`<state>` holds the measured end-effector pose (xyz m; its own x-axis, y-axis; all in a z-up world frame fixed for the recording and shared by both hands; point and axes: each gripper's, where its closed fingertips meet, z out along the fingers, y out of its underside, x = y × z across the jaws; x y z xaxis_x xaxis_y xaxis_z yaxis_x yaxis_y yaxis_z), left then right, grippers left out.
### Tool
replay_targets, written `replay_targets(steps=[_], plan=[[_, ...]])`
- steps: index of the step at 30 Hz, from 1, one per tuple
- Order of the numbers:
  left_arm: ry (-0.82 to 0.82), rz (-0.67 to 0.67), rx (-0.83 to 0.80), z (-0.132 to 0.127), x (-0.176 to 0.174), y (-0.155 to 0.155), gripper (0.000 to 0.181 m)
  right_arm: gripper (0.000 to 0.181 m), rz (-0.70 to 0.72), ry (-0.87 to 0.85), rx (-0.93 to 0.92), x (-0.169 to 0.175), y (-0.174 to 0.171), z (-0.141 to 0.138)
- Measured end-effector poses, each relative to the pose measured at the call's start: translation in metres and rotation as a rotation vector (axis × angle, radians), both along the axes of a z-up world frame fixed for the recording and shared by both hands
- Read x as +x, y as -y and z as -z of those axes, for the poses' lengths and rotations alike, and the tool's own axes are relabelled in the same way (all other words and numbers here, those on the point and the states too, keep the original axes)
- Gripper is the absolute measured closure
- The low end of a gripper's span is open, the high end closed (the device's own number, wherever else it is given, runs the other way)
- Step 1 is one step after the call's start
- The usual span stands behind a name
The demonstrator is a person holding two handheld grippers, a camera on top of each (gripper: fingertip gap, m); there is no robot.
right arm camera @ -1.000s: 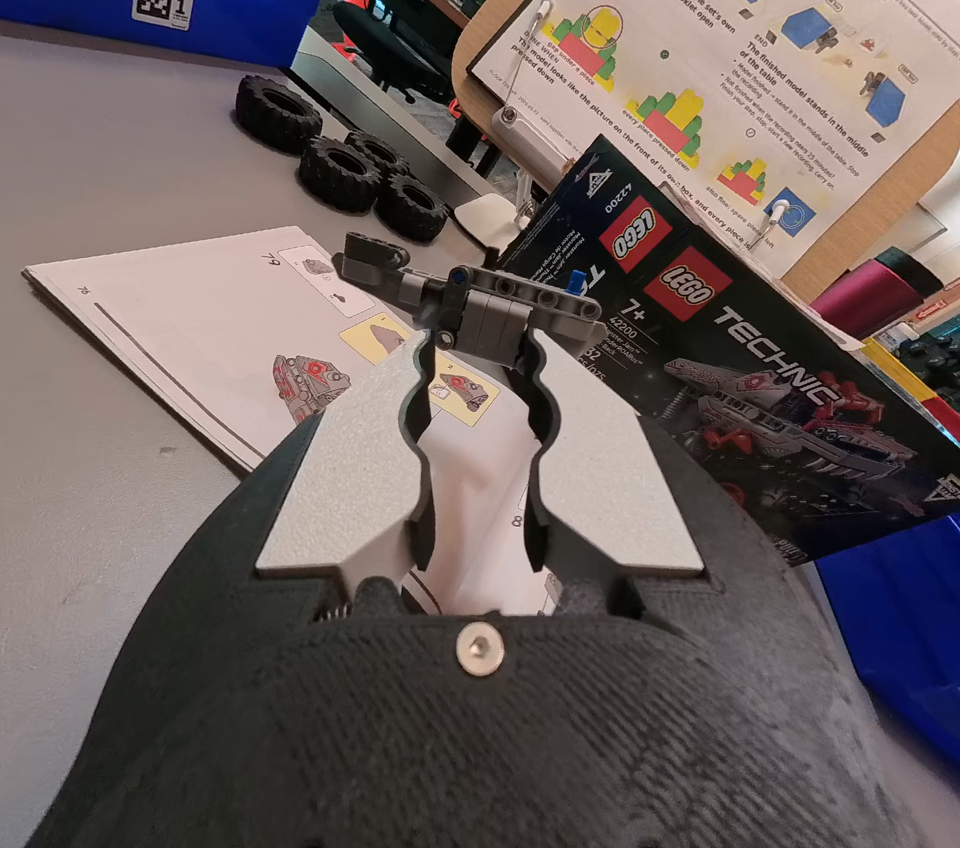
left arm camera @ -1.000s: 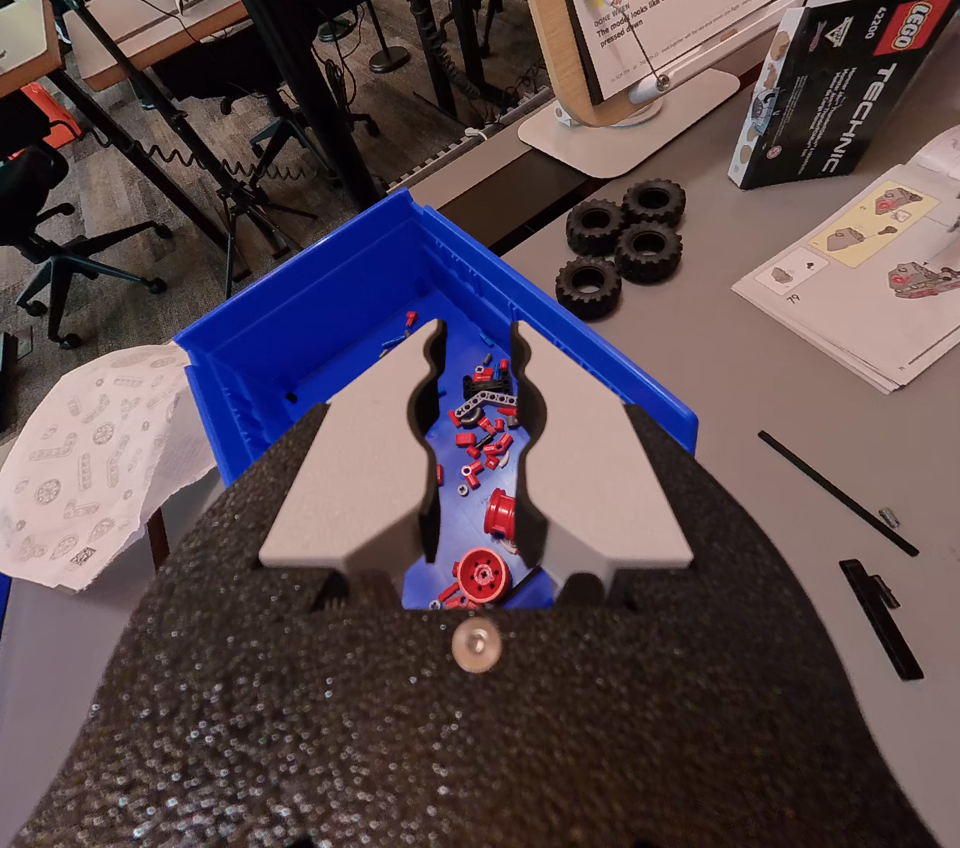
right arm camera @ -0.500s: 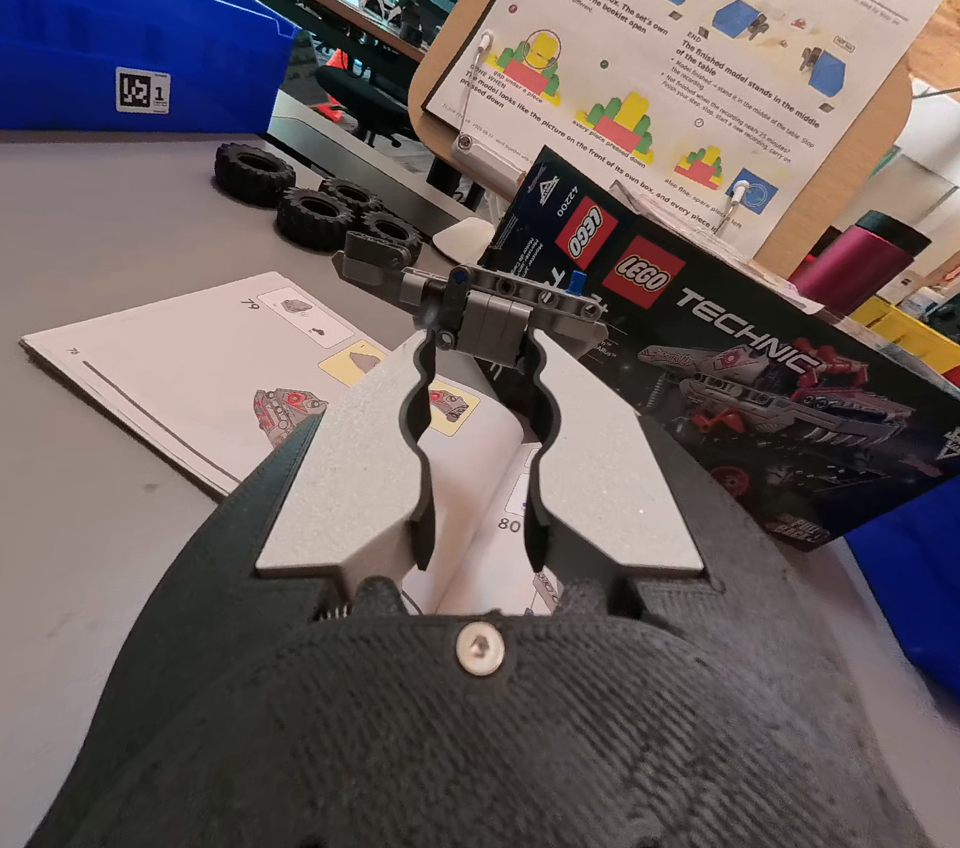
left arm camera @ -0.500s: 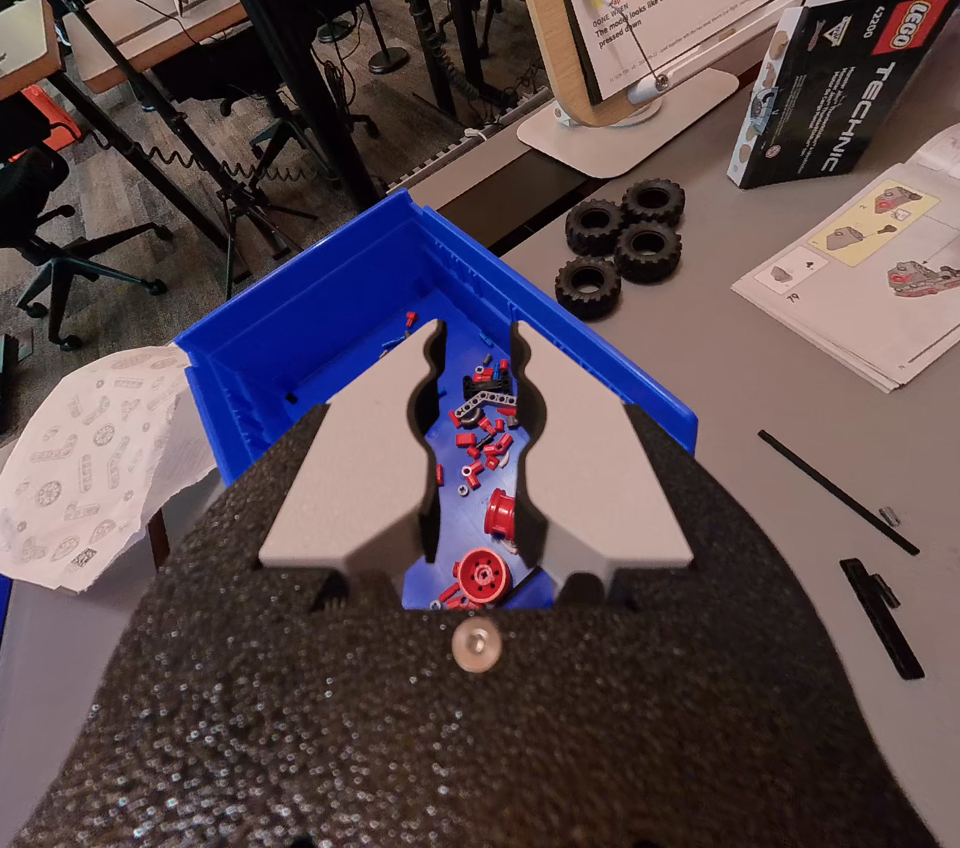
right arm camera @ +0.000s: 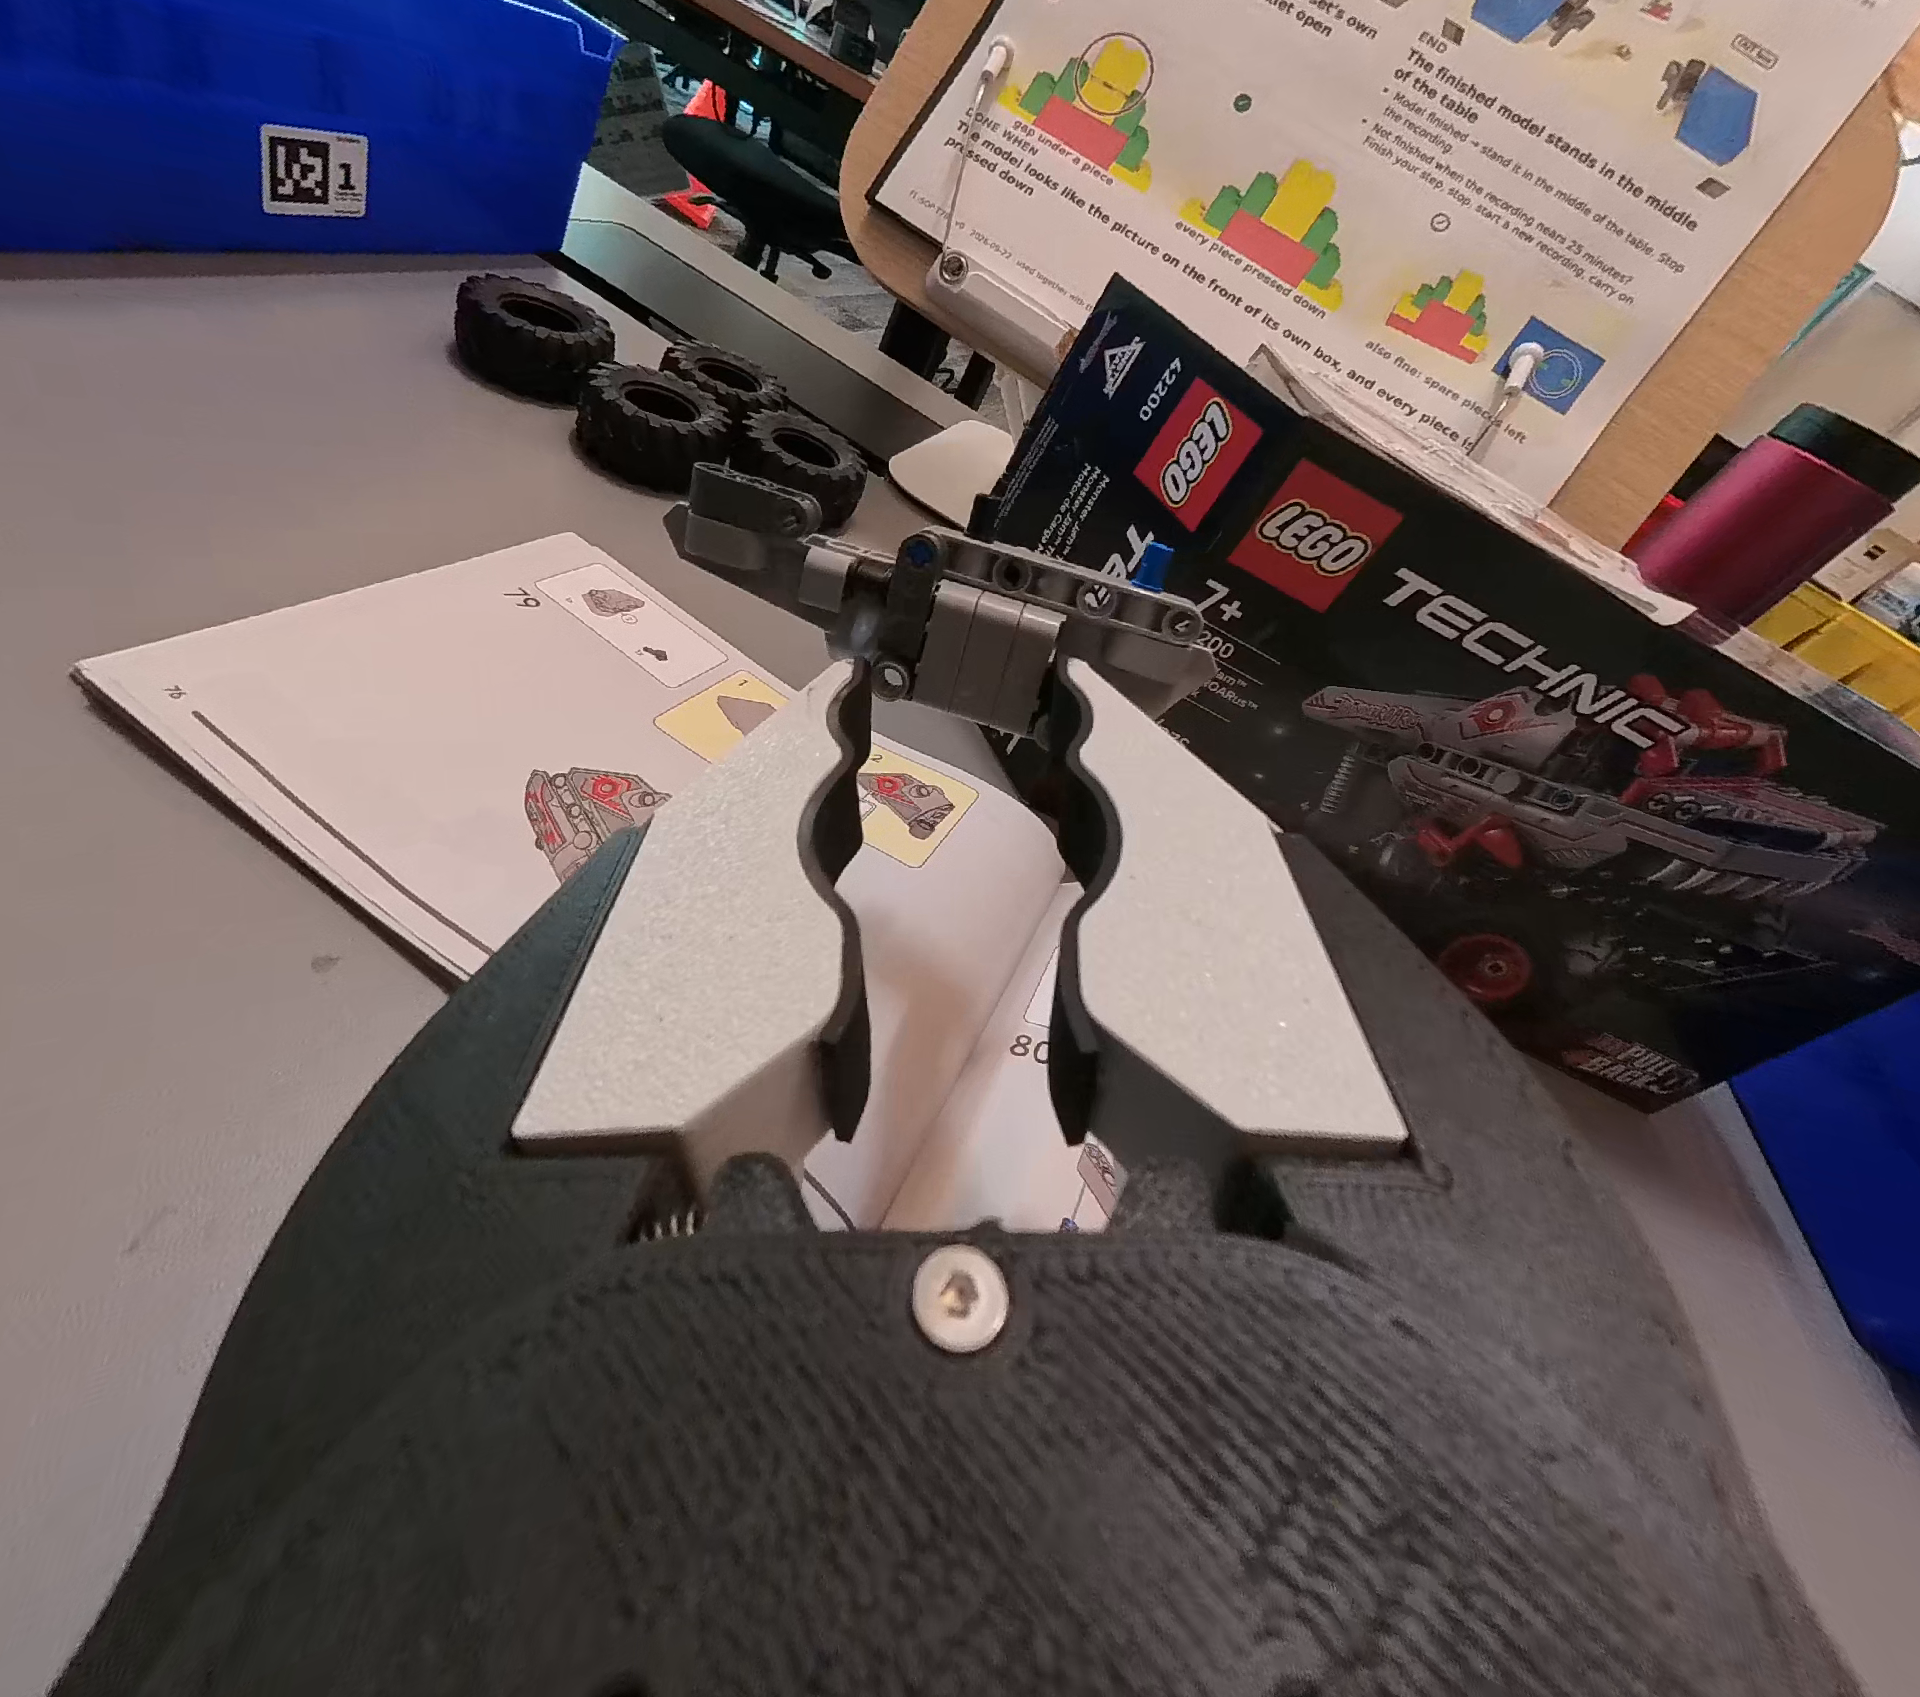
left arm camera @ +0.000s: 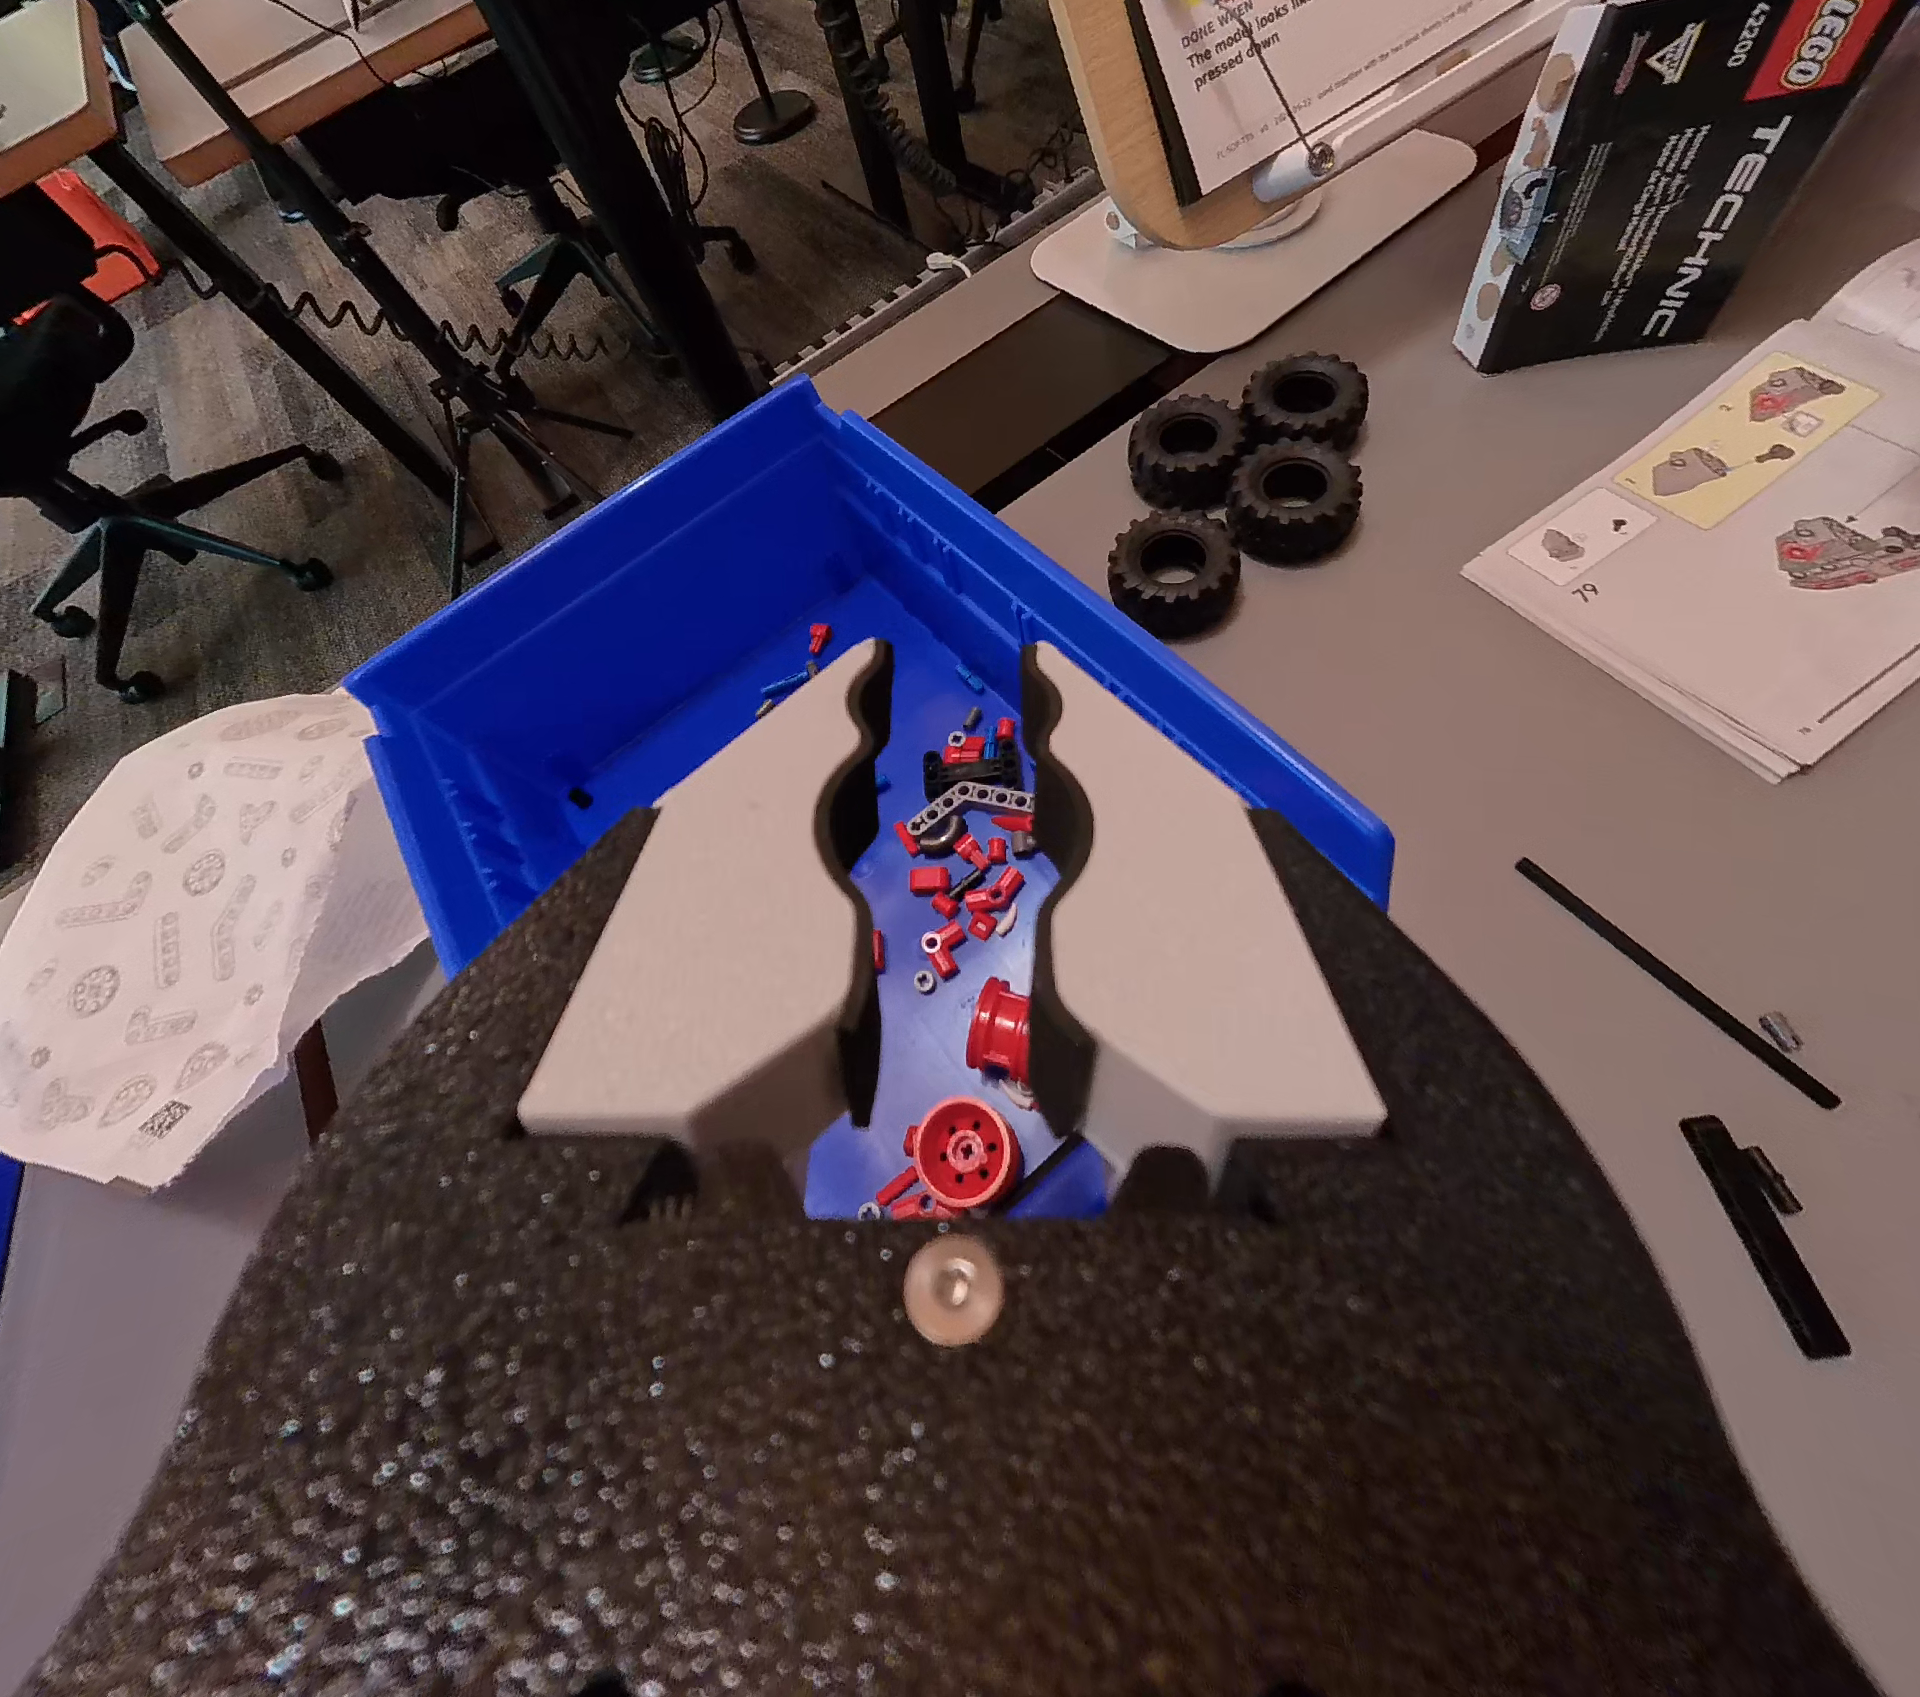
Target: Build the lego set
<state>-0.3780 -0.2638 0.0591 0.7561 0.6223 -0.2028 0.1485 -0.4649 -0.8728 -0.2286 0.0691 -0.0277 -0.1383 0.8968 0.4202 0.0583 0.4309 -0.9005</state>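
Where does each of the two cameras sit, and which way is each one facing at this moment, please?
Left wrist view: sits on the left gripper, looking steeply down into the blue bin of loose pieces; its own open grey fingers show.
Right wrist view: sits on the right gripper, looking low across the table toward the set box; its fingers grip a grey assembly.
Shared: four black tyres, the open booklet, the box, the blue bin.

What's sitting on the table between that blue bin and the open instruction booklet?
Four black tires lie clustered there on the grey table, between the blue bin and the booklet. The left wrist view shows it best.
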Motion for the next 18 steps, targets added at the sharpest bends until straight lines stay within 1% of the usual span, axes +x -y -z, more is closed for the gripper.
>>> replay_targets(steps=[14,18], plan=[[-0.003,0.002,0.002,-0.0013,0.0007,0.0003,0.16,0.149,-0.034,0.001,0.043,0.0003,0.0074,0.0025],[-0.003,0.002,0.002,-0.0012,0.0007,0.0006,0.16,0.149,-0.045,-0.01,0.023,0.0012,0.0071,-0.0002]])
